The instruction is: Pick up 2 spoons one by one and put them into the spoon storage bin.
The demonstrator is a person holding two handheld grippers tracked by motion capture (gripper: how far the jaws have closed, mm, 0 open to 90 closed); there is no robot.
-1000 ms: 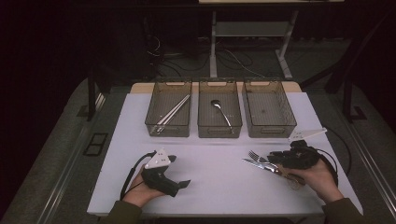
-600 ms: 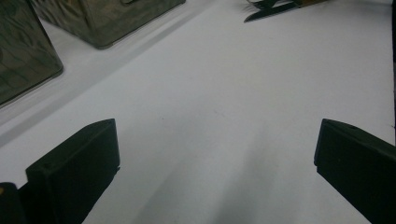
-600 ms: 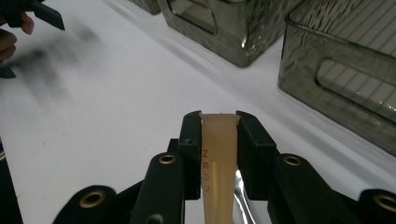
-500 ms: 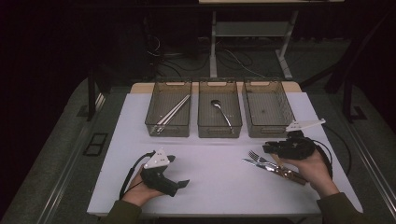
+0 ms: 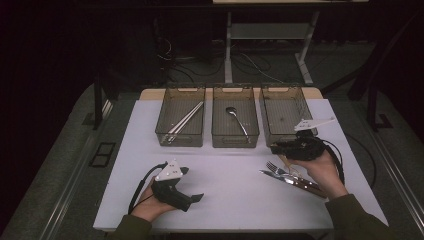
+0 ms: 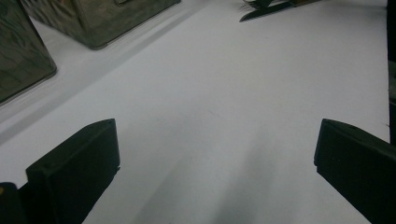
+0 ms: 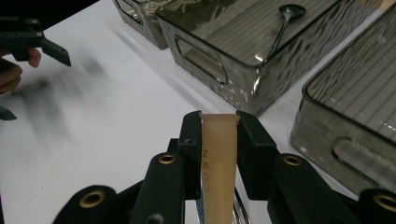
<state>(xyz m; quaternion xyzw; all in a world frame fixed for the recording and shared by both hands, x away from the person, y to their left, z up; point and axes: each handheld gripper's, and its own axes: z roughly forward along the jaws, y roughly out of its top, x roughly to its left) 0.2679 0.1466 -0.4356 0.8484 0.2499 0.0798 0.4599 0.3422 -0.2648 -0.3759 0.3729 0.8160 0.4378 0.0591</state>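
Left tongs [image 5: 192, 199] low on the white worktop [image 5: 235, 187], near its front edge, held in the left hand [image 5: 150, 202]; jaws spread wide, nothing between them, bare worktop ahead in the left gripper view. Beyond, along the far side of the worktop, three clear bins in a row: left bin [image 5: 181, 122] with long thin sticks lying slantwise, middle bin [image 5: 235, 122] with a spoon [image 5: 236, 117], right bin [image 5: 286, 117]. Further right, right tongs [image 7: 219, 122] lifted above the worktop just in front of the right bin, in the right hand [image 5: 320, 167]; jaws drawn in and pressed on both sides of a pale beige handle [image 7: 218, 158] with small lettering down its face, handle upright between the pads. What utensil the handle belongs to, impossible to tell. Just beside and under that hand, a fork [image 5: 276, 167] and a knife [image 5: 280, 178] flat on the worktop, close together.
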